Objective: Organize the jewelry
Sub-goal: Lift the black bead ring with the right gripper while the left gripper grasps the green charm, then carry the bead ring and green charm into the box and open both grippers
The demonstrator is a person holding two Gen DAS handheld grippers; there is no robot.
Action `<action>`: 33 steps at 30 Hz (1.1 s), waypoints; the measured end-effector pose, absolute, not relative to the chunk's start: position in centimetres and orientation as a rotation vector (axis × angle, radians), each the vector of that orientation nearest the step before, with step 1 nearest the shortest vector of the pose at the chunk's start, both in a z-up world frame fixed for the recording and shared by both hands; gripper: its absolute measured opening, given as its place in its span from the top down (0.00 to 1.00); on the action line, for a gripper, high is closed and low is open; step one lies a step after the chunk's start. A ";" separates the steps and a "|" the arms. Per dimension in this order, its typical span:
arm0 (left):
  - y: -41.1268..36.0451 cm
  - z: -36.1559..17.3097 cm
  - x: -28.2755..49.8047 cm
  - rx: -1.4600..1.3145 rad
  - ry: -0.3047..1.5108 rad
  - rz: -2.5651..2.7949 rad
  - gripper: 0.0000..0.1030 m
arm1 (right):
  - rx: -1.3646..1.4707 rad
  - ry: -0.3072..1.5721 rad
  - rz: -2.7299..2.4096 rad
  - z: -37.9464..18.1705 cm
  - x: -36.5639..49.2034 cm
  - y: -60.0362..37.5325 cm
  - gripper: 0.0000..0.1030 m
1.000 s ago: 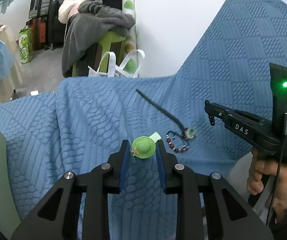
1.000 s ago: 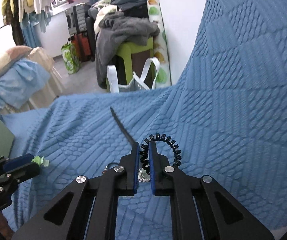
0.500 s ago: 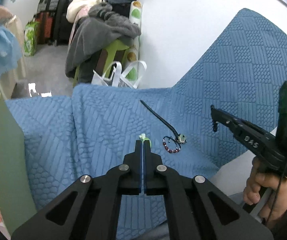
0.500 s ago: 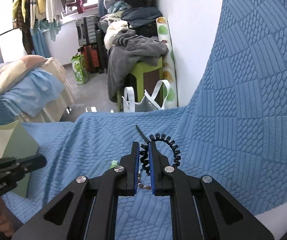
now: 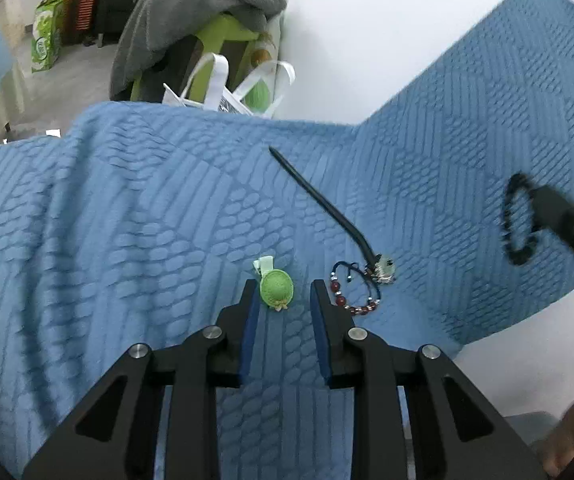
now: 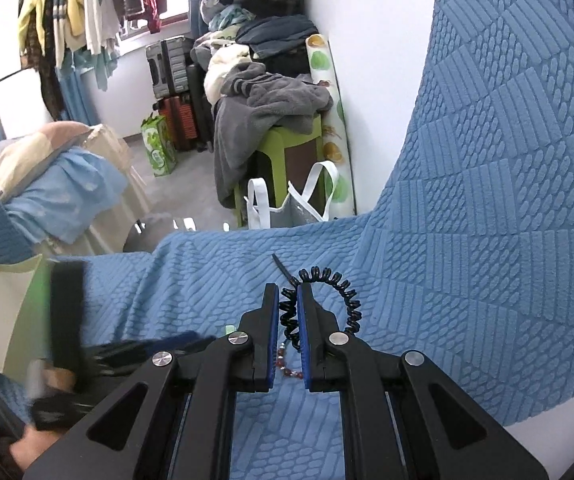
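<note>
- L gripper (image 5: 281, 300): jaws opening, nothing pinched; green hat clip (image 5: 275, 288) lies on blue quilt (image 5: 127, 220) just ahead of the tips, near left pad
- R gripper (image 6: 287, 308): clamped on black spiral hair tie (image 6: 329, 292), loop hangs clear of cloth
- Bead bracelet (image 5: 355, 292) beside right pad of L gripper, touching ornament end of black hair stick (image 5: 327, 212)
- Risk: clip off-centre; closing as-is prob nudges it aside or pinches quilt ridge
- Risk: L tip may snag bracelet cord, dragging stick w/ it
- Risk: tie held by a thin section of coil; could slip if swung
</note>
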State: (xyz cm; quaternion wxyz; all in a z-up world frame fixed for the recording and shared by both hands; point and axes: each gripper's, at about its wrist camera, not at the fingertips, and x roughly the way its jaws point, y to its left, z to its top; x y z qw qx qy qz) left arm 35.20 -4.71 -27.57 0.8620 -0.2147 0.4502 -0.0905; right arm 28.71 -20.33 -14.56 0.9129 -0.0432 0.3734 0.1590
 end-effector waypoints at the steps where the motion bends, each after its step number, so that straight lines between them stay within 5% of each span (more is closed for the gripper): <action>1: -5.0 -27.8 35.5 -0.433 0.950 -0.187 0.74 | -0.085 0.770 0.327 -14.5 28.7 -20.4 0.93; 18: -6.0 -28.2 36.3 -0.321 0.952 -0.110 0.82 | -0.078 0.765 0.359 -13.4 28.1 -20.0 0.93; 33: 0.9 -17.7 29.6 -0.358 0.810 -0.080 0.82 | -0.076 0.726 0.491 -10.9 26.1 -14.5 0.93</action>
